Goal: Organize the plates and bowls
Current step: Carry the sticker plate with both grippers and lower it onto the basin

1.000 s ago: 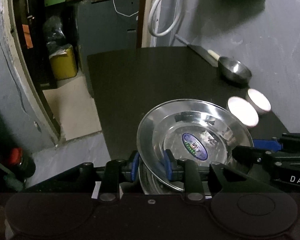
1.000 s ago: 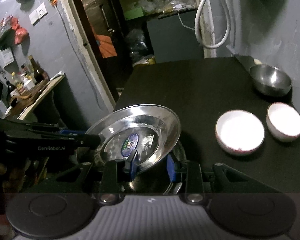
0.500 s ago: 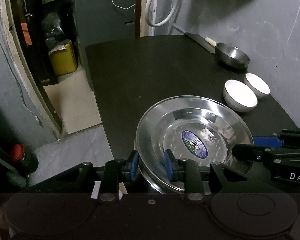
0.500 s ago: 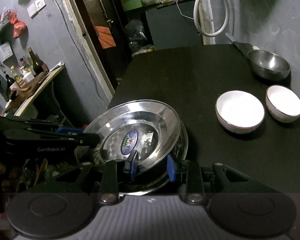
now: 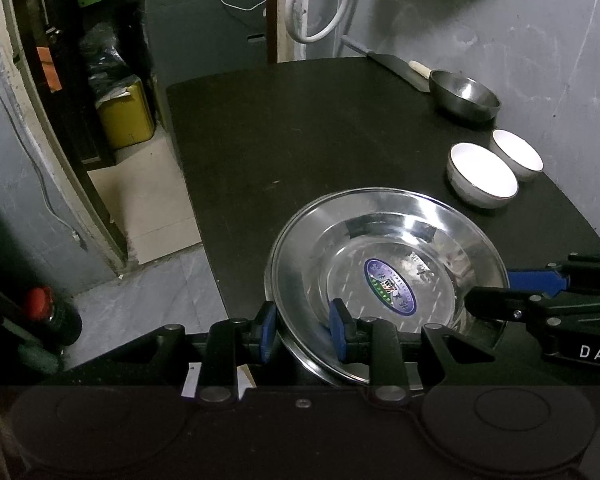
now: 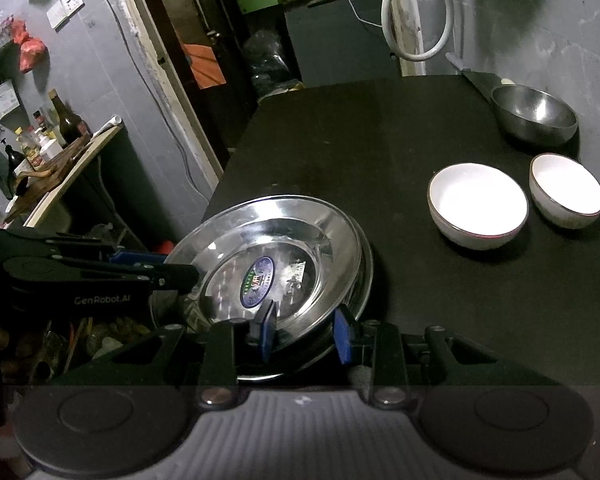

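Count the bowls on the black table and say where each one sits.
3. A steel bowl stands farthest back by the wall; a small white bowl sits nearer along that wall; a larger white bowl sits beside it, toward the steel plates. None looks hidden.

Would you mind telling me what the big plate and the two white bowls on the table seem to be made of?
The plate looks like polished stainless steel: mirror-bright, with sharp reflections and a printed oval sticker at its centre. The larger white bowl and smaller white bowl look like glazed ceramic, smooth and glossy white with thin dark rims, though melamine cannot be excluded.
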Available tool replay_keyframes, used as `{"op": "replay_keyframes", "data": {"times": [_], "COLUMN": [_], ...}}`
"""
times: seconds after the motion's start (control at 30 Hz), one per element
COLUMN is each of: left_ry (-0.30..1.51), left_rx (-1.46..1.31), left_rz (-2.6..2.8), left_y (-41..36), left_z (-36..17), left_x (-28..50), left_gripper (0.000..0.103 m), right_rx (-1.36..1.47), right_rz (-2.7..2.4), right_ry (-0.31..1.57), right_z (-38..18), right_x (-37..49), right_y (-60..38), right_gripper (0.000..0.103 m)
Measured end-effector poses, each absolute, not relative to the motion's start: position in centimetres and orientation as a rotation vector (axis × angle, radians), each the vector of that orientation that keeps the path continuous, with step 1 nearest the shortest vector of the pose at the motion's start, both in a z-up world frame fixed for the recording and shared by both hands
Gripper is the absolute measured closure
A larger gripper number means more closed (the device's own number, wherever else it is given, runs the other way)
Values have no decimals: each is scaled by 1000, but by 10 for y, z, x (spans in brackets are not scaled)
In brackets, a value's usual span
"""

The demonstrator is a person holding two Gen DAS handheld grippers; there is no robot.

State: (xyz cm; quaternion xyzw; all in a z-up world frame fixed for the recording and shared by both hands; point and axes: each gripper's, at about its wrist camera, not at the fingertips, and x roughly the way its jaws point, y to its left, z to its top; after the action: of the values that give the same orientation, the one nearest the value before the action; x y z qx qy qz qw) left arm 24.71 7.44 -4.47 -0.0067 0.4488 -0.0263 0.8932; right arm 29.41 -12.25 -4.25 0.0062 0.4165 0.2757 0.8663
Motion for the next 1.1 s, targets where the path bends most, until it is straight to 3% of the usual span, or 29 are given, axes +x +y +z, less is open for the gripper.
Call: {"op": "replay_keyframes", "data": {"times": [0.8, 1.1], "left_ry": [936, 930], "left_rx": [14, 12], "left_rz": [-56, -52], "left_y": [72, 72], "left_z": [-48, -45], "left_x": [249, 252], "left_gripper": [72, 55], "right_rx": [-32, -31], "right_rz": [575, 557], "right_ry": [867, 862], "right_z": [-46, -46], "right_x": [291, 291], "right_y": [-114, -117], "right_gripper": [63, 53]}}
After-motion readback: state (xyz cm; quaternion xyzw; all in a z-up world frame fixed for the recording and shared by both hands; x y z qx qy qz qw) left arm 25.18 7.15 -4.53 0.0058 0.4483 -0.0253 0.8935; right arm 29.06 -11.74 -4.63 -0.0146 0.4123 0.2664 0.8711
